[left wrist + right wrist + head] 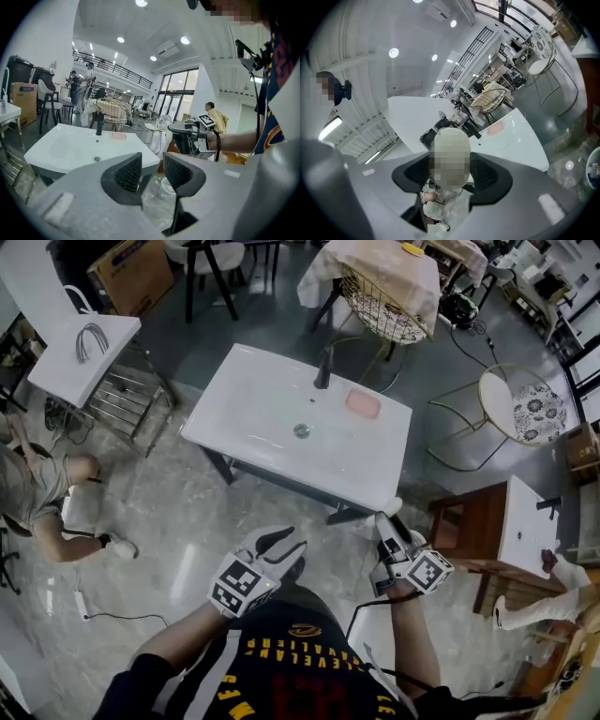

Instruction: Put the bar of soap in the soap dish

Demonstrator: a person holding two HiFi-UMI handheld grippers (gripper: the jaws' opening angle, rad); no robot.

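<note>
Showroom-like furniture hall; freestanding washbasin (248, 390); wire chair (380, 310); cardboard box (131, 273); mezzanine railing (117, 71).

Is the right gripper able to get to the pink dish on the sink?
Probably yes: the right gripper, holding the soap, is short of the sink, but nothing stands between it and the pink dish.

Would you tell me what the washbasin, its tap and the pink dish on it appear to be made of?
The washbasin looks like glazed white ceramic: smooth, glossy, softly reflecting. The tap seems matt black metal, dark without glints, though small. The pink dish may be plastic or silicone: evenly coloured, dull; too small to be sure.
</note>
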